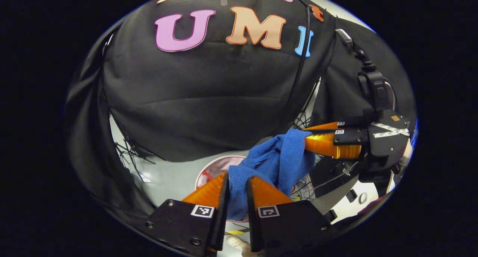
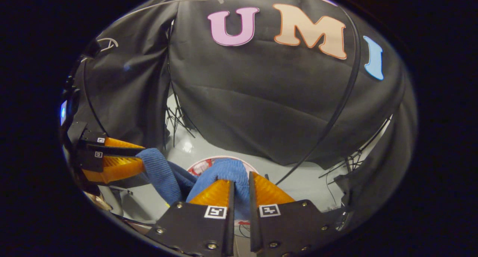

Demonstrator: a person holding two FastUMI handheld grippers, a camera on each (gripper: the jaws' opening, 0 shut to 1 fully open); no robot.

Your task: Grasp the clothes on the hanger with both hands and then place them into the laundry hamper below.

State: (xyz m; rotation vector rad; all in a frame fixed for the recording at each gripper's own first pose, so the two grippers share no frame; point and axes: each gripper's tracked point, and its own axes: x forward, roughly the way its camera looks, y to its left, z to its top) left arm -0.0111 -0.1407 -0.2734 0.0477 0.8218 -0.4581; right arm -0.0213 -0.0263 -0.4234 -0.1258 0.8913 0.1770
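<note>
Black cloth booth wall [image 1: 209, 100] across the back, 10 to 2 o'clock in both views. Pale grey floor [image 2: 298, 182] below it, dark stand legs [image 1: 130, 152] splayed at 8 o'clock in the left gripper view.

Round laundry hamper with pale rim and pinkish-red lining [image 1: 218, 167] on the floor at 6 o'clock, partly covered by cloth; seen again in the right gripper view [image 2: 203, 165], directly under the garment.

Blue ribbed knit garment [image 1: 276, 161], soft and bunched, slung between the two claws and hanging above the hamper, off the hanger by the look of it. In the right gripper view, garment [image 2: 179, 176] sagging in a loop from 9 o'clock to centre.

Left claw [image 1: 236, 186] nearly closed, both fingers pinching a fold of blue knit. Right claw [image 2: 241, 188] likewise narrowed to a slit with knit clamped between. Opposite claw also visible at 3 o'clock in the left gripper view [image 1: 317, 137], biting the fabric edge.

Handling judgement: light, limp, stretchy, non-fragile; not slippery, ribbing grips well. Slack middle likely to droop and snag the hamper rim. Best hold on thick bunched folds near each end, as now, not on a single thin layer. Lowering over the hamper mouth before letting go seems the sensible next step.
</note>
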